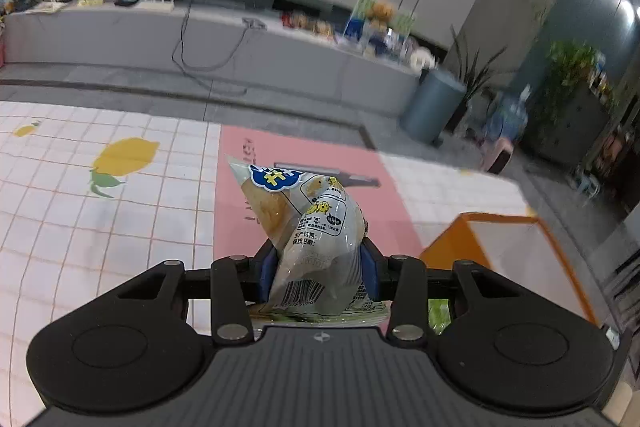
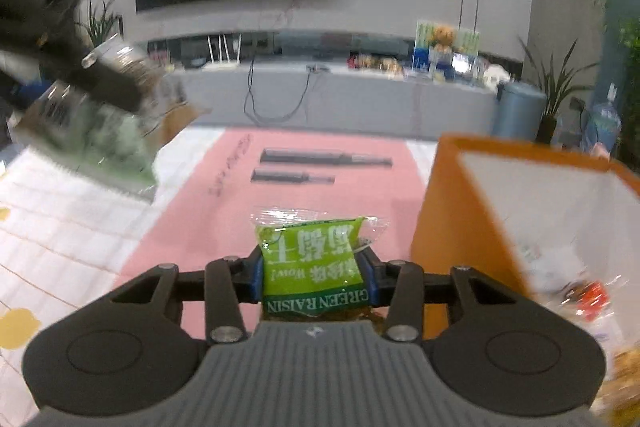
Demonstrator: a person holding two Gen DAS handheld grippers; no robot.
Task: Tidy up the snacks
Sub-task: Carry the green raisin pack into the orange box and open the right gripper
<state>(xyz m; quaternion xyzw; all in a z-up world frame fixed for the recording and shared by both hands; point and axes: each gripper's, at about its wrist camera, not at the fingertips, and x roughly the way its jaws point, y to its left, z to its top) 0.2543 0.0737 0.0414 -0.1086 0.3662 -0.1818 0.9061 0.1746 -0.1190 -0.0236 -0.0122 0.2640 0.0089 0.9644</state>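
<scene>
My left gripper (image 1: 319, 259) is shut on a clear snack packet (image 1: 308, 227) with a blue label and pale food inside, lifted above the pink mat (image 1: 240, 211). In the right wrist view that same gripper and its packet (image 2: 100, 131) appear blurred at the upper left. My right gripper (image 2: 314, 277) is shut on a green raisin packet (image 2: 312, 263), its blue pads pressing both sides. An orange box with a white inside (image 2: 532, 195) stands open just to the right of it; the same orange box (image 1: 500, 247) shows at the right in the left wrist view.
Several snack packets (image 2: 588, 299) lie inside the box. The table carries a white checked cloth with lemon prints (image 1: 124, 159). Beyond it stand a long grey cabinet (image 1: 200, 39) with clutter, a grey bin (image 1: 432, 107), plants and a dark screen.
</scene>
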